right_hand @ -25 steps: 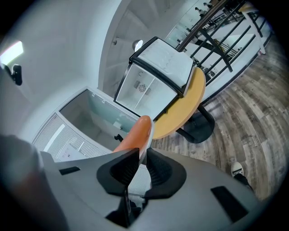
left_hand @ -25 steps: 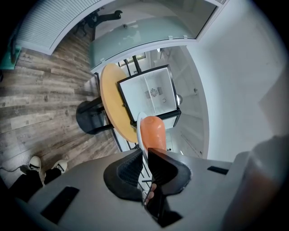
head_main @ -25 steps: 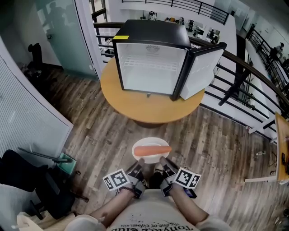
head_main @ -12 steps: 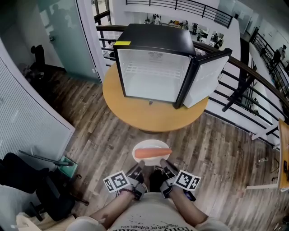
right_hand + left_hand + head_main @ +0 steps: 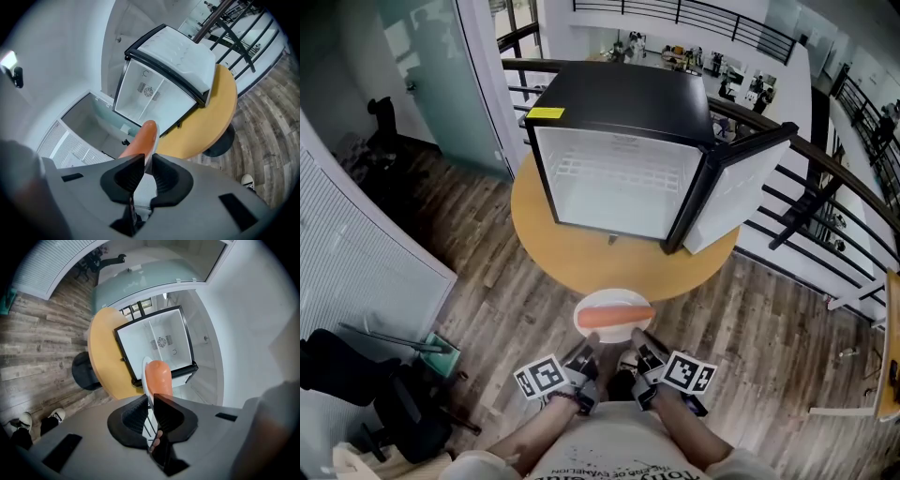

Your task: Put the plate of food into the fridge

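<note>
A white plate (image 5: 598, 329) carrying an orange sausage (image 5: 615, 317) hangs in the air just short of the round table's near edge. My left gripper (image 5: 587, 346) is shut on the plate's near-left rim, my right gripper (image 5: 639, 346) is shut on its near-right rim. In the left gripper view the plate (image 5: 146, 376) stands edge-on between the jaws with the sausage (image 5: 158, 376) beyond. The right gripper view shows the same plate rim (image 5: 155, 136) and sausage (image 5: 140, 140). The black fridge (image 5: 619, 105) sits on the table, its door (image 5: 739, 193) swung open to the right, its white inside (image 5: 617, 183) empty.
The round wooden table (image 5: 581, 258) stands on a plank floor. A black railing (image 5: 825, 159) curves behind and to the right. An office chair (image 5: 356, 375) and a green bin (image 5: 441, 349) stand at the lower left. A glass partition (image 5: 441, 75) rises at the left.
The fridge and table have drawn nearer and larger in the head view. The plate stays gripped at both sides and now reaches the table's near edge.
</note>
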Demonstrator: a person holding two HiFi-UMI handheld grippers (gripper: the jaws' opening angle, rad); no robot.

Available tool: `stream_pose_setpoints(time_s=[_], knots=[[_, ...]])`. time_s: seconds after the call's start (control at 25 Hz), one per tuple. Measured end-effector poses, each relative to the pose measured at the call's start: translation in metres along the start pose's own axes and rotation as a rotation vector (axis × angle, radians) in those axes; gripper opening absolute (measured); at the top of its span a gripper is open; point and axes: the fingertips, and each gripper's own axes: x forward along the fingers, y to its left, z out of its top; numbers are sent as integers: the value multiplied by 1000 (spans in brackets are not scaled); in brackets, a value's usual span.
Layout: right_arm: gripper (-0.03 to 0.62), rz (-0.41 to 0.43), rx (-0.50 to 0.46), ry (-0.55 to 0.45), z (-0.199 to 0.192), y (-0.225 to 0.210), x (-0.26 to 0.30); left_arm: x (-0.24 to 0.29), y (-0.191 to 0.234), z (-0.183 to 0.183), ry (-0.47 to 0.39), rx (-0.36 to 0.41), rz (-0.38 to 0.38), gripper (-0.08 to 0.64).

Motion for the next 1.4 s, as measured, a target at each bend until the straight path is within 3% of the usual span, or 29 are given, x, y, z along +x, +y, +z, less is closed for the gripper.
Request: stream_pose_setpoints(time_s=[0.28,0.56,0.8,1.4], knots=[[67,18,-10,22,52,-15,27,52,-11,20,-28,-10,4,49],[67,40,-27,54,86,-24,43,84,-18,34,-57,39,31,49],[67,41,-20,64,93,-25,53,94,-20,39,-68,-25,16,48],[67,5,21,-8,107,-12,90,110,-20,87,16,14,16,49]])
